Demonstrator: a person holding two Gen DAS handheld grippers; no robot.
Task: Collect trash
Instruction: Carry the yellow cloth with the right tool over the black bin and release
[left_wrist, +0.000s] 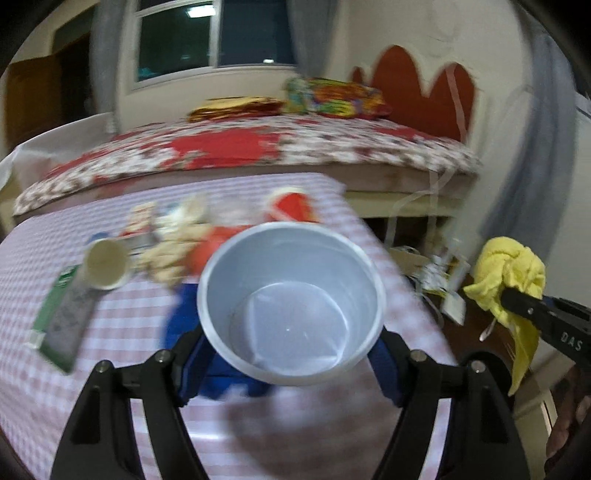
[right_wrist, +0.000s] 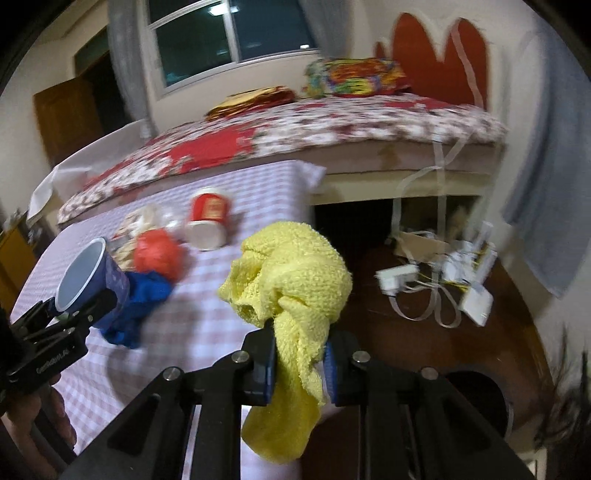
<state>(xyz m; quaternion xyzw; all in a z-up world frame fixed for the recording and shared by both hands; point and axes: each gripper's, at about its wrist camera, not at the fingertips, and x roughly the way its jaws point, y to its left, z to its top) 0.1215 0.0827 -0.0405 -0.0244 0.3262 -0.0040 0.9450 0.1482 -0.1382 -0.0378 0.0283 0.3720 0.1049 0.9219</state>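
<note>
While the left claw (left_wrist: 291, 354) grips the blue cup (left_wrist: 291, 299) mouth-up above the counter (left_wrist: 110, 325), probably as a bin, the right claw (right_wrist: 299, 363) pinches the yellow cloth (right_wrist: 291, 280) beside it.

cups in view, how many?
3. Blue paper cup held in the left hand-held gripper; red paper cup lying on the checkered tablecloth; white-mouthed cup on its side at table left. Clutter may hide more.
</note>
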